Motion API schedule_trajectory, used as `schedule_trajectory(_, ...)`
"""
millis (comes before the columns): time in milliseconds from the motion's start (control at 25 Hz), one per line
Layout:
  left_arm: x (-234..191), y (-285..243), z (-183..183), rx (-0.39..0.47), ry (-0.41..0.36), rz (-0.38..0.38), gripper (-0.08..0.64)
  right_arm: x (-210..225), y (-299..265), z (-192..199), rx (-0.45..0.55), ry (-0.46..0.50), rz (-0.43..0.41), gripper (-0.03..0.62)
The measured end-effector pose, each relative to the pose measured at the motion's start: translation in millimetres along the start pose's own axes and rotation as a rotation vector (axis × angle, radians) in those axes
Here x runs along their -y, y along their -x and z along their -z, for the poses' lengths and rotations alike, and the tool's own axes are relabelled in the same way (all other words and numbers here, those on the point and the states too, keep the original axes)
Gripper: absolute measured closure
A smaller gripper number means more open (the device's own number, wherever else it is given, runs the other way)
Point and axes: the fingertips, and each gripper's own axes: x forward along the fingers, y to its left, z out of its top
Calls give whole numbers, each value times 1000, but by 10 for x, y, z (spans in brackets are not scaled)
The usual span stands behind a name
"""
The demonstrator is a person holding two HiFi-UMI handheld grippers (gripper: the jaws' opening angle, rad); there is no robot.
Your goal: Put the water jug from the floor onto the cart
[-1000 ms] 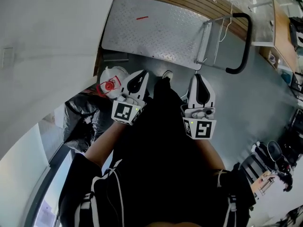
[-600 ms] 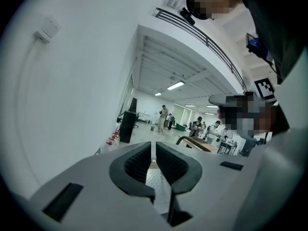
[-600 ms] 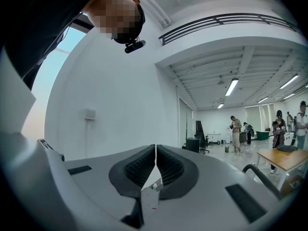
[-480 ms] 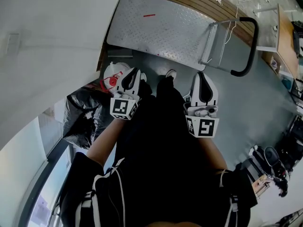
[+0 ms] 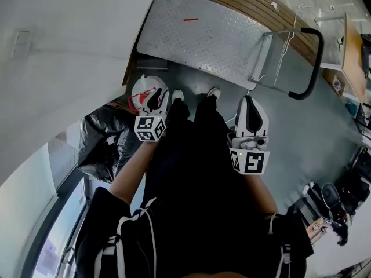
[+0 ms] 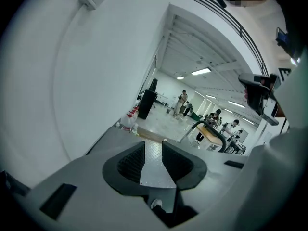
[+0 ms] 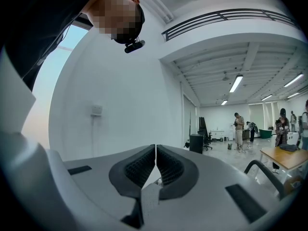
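The water jug (image 5: 141,89), white with a red cap and handle, stands on the floor by the wall, left of my shoes. My left gripper (image 5: 154,99) hangs right over its top and hides part of it. Its jaws have just been opening and stand apart; in the left gripper view (image 6: 153,150) nothing is between them, only the cart's metal deck (image 6: 153,170) shows through the gap. The cart (image 5: 203,33) lies ahead with its black handle (image 5: 310,68) at the right. My right gripper (image 5: 248,102) is shut and empty (image 7: 155,150), held beside my right leg.
A black bag (image 5: 104,143) lies against the wall behind the jug. The curved white wall (image 5: 58,51) runs close on the left. A wooden strip (image 5: 272,16) borders the cart's far side, and a table (image 5: 351,57) stands at the right. Several people stand far off in the hall.
My left gripper has sunk and moved forward until it is over the jug's top. My right gripper has drifted slightly to the right.
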Motion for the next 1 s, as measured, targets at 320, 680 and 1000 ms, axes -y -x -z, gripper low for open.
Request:
schedule_trajectory(320,-572,-46,503,-109,114,-78,457,-302,-39,23,-29,31,-10,572)
schedule_trajectory(680,-871,-203,1312,-337,-32,24,457,-459,7,127,-85,47,-5,572)
schedule_trajectory(1000,-1272,-313,1918,-444,-53,-42,457,-417,74,156,-118,86,15,572)
